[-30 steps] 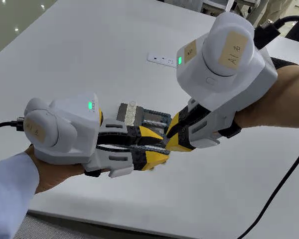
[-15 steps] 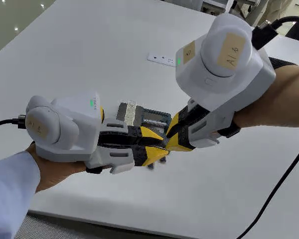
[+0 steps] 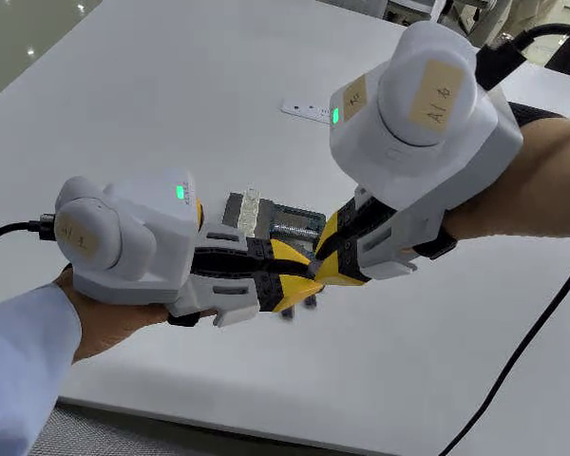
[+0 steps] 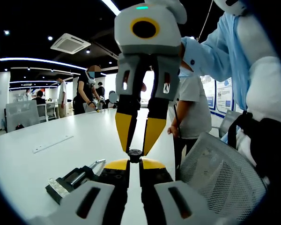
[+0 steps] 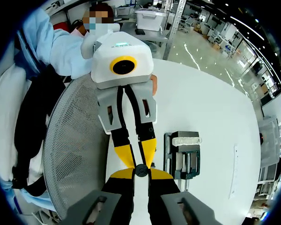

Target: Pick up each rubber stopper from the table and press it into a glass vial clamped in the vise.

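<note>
The right gripper has its 2 jaws drawn in close on a small black rubber stopper, which sits pinched between its yellow tips. The left gripper meets it tip to tip, its jaws closed to a thin slit right against the stopper; whether they also grip it I cannot tell. Both grippers hang above the white table. Just beside them on the table stands the vise, with clear glass vials clamped in a row at one end. A white power strip lies farther back.
</note>
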`<action>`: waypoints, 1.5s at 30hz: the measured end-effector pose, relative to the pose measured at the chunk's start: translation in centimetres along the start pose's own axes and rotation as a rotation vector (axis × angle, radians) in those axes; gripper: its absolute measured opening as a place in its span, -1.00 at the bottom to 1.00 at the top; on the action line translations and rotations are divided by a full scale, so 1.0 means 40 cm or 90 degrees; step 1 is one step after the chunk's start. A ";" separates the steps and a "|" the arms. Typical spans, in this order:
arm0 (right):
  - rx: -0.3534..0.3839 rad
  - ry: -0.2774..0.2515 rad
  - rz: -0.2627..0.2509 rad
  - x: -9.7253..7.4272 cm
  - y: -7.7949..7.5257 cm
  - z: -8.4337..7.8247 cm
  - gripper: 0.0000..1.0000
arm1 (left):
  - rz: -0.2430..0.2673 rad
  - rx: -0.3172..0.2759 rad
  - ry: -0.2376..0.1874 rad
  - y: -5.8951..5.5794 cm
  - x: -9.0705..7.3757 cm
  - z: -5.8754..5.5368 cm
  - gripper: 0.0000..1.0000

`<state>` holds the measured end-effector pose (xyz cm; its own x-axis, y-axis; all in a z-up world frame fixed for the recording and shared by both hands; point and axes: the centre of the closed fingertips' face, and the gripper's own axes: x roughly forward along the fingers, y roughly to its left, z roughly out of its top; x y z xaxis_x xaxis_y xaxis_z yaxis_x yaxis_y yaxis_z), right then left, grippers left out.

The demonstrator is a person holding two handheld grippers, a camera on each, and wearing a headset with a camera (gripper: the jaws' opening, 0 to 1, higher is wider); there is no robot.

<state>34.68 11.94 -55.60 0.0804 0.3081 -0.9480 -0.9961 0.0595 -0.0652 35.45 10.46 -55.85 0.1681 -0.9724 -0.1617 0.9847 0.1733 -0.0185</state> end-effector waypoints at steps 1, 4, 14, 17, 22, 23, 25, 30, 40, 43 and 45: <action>0.001 -0.001 0.002 0.000 0.001 0.000 -0.86 | -0.002 -0.003 -0.001 -0.001 0.000 0.000 -0.96; -0.008 -0.001 0.002 -0.001 0.002 -0.001 -0.86 | -0.005 -0.006 -0.005 -0.002 -0.001 0.000 -0.97; -0.029 -0.004 0.007 -0.004 0.006 -0.002 -0.85 | -0.013 -0.015 -0.013 -0.005 -0.002 0.002 -0.98; -0.038 -0.005 0.012 -0.005 0.009 -0.001 -0.85 | -0.016 -0.014 -0.015 -0.006 -0.002 0.003 -0.98; -0.051 -0.004 0.021 -0.004 0.014 0.000 -0.81 | -0.020 -0.012 -0.014 -0.009 -0.004 0.003 -0.98; -0.052 -0.003 0.021 -0.004 0.013 0.000 -0.80 | -0.020 -0.011 -0.014 -0.010 -0.004 0.003 -0.98; -0.058 -0.004 0.019 -0.005 0.011 0.001 -0.84 | -0.023 -0.011 -0.016 -0.012 -0.005 0.005 -0.98; -0.062 -0.006 0.023 -0.006 0.013 0.003 -0.85 | -0.027 -0.010 -0.017 -0.014 -0.006 0.007 -0.99; -0.080 -0.010 0.029 -0.008 0.018 0.006 -0.83 | -0.039 -0.008 -0.015 -0.021 -0.007 0.007 -0.99; -0.085 -0.008 0.029 -0.008 0.019 0.006 -0.85 | -0.039 -0.008 -0.014 -0.020 -0.007 0.006 -0.99; -0.085 -0.007 0.032 -0.007 0.020 0.005 -0.85 | -0.040 -0.007 -0.013 -0.021 -0.007 0.005 -0.99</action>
<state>33.88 12.08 -55.32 0.0307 0.3181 -0.9476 -0.9947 -0.0831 -0.0601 34.58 10.53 -55.58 0.1068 -0.9844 -0.1397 0.9928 0.1133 -0.0391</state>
